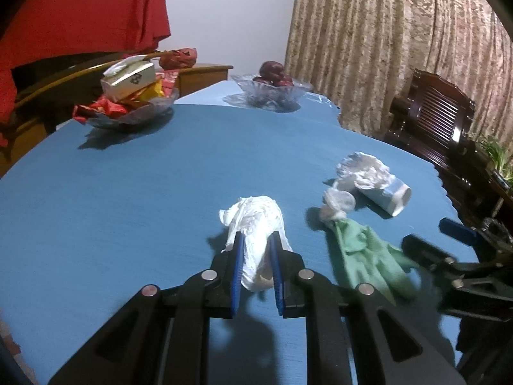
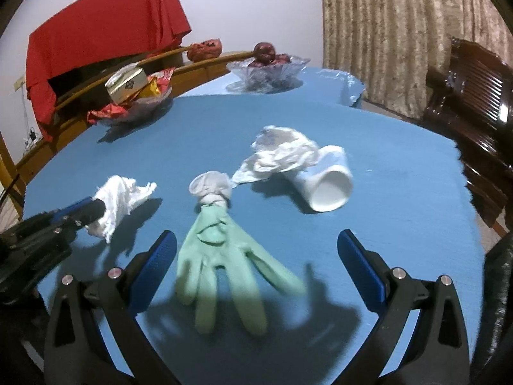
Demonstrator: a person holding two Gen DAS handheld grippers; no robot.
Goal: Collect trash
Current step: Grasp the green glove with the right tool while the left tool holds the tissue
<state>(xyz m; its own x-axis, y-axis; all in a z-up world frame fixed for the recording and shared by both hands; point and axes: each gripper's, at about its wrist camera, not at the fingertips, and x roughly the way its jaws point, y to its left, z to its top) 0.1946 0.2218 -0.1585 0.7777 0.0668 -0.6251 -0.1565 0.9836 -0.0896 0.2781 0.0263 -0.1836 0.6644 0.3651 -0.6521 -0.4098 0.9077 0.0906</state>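
My left gripper (image 1: 256, 235) is shut on a crumpled white tissue (image 1: 253, 221), lifted a little above the blue tablecloth (image 1: 128, 192); the right wrist view shows that left gripper (image 2: 83, 211) and tissue (image 2: 121, 199) at the left. My right gripper (image 2: 256, 237) is wide open, its blue pads either side of a green rubber glove (image 2: 218, 256) lying flat, without touching it. Beyond the glove's knotted cuff lie a tipped white paper cup (image 2: 327, 186) and a crumpled white wrapper (image 2: 282, 154). The glove (image 1: 365, 250), the cup (image 1: 391, 195) and the right gripper (image 1: 433, 235) also show in the left wrist view.
A glass bowl of snack packets (image 2: 134, 112) and a glass fruit bowl (image 2: 266, 73) stand at the table's far side. A dark wooden chair (image 2: 474, 96) sits off the right edge, a curtain (image 2: 384, 32) behind. A red cloth (image 2: 105, 32) hangs at the back left.
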